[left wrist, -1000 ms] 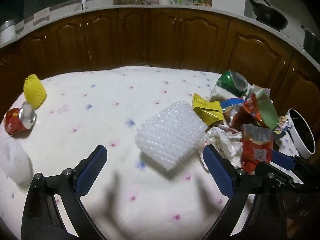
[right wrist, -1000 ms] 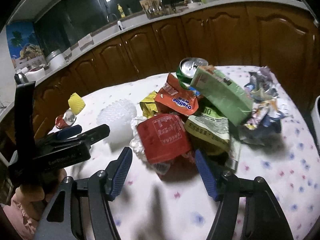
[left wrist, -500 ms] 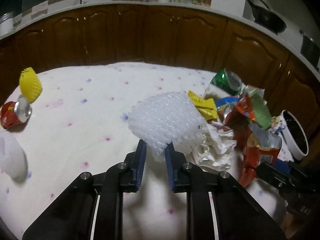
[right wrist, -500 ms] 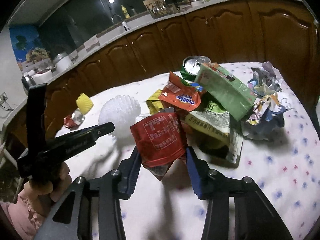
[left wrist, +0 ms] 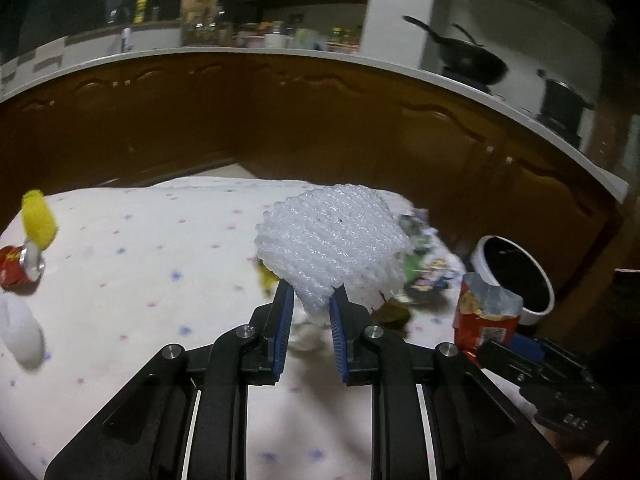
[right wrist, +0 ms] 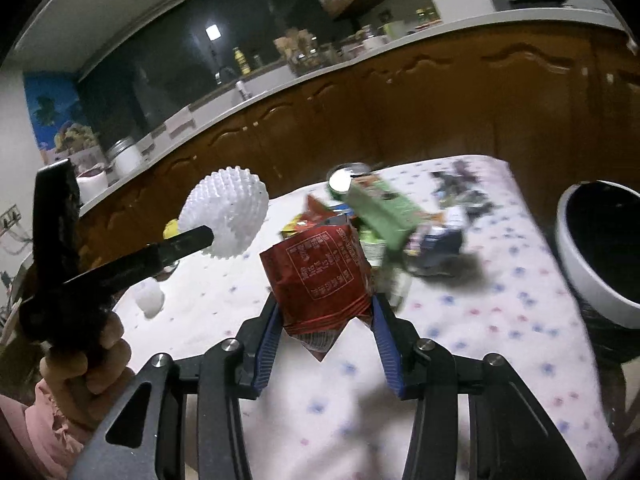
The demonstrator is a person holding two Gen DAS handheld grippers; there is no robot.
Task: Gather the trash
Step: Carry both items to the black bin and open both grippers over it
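Trash carry step: left claw [left wrist: 308, 312] clamps white foam net [left wrist: 332, 240], right claw [right wrist: 326, 330] clamps red wrapper [right wrist: 320, 276]; next, release both over bin [right wrist: 576, 276].

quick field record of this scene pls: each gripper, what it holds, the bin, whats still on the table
left gripper: shut on white foam net, lifted off the table
right gripper: shut on red snack packet, lifted off the table
bin: white rim, dark inside, open top, at the table's right edge
table: white cloth with coloured dots
left on table: green carton in a pile of wrappers, crushed red can, yellow foam net
blur: pile details unclear
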